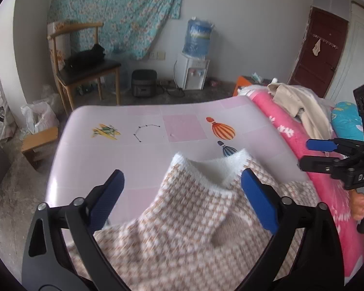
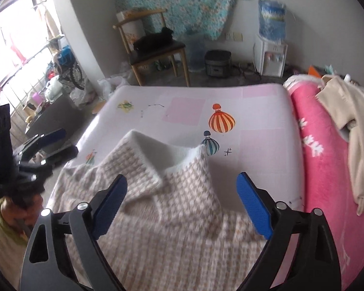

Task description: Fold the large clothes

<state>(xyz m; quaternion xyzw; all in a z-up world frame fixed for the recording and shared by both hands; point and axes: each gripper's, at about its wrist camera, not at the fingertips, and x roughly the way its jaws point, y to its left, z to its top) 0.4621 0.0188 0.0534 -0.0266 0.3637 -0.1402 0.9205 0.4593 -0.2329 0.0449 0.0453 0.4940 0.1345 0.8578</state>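
Lying on the bed (image 2: 259,150), the sweater (image 2: 172,218) sits below both grippers' spread, empty fingers (image 1: 257,198).

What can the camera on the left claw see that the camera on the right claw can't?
Only the left wrist view shows the dark red door and the little wooden stool.

Only the right wrist view shows the bright window and the railing with clutter and a bike wheel.

Both show the fuzzy checked sweater on the pink sheet, the balloon picture, the wooden chair, the water dispenser and the pink blanket. The left claw and the right claw are both open.
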